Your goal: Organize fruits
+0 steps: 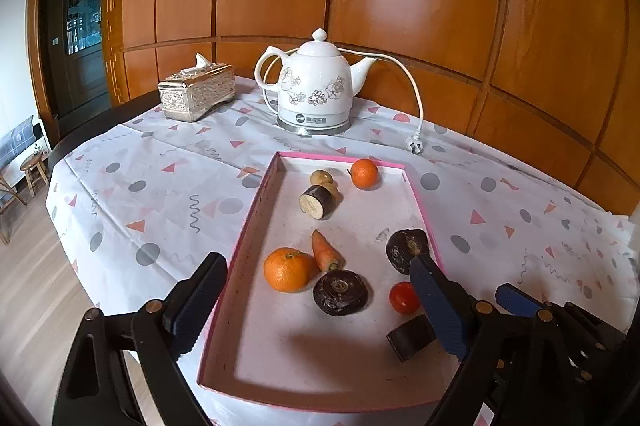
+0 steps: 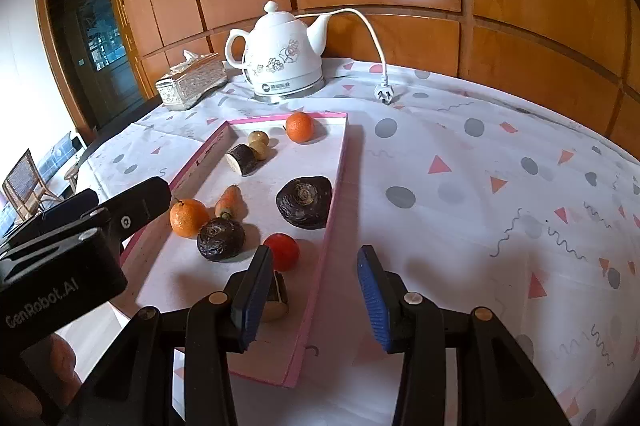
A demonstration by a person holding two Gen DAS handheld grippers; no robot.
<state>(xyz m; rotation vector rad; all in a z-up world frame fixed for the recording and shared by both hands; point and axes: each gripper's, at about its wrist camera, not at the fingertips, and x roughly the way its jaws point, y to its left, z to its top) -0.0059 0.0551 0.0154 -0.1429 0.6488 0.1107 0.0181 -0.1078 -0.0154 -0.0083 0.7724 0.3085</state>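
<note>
Wood panelling backs a patterned cloth (image 1: 168, 194). Left wrist view: tray (image 1: 256, 210) holds every piece, oranges (image 1: 287, 269), carrot (image 1: 326, 252) and dark roots (image 1: 340, 292) loosely scattered; the left gripper (image 1: 316, 298) is spread wide, empty.

Right wrist view: right gripper (image 2: 316, 296) part open, nothing gripped (one finger (image 2: 252, 300) over the tray). Gathering seems done; tidying likely remains.

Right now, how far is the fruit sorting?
Done: two oranges, a tomato, a carrot and dark roots lie in the pink tray. In hand: nothing; both tongs are empty. Left: the produce is mixed, not grouped.
</note>
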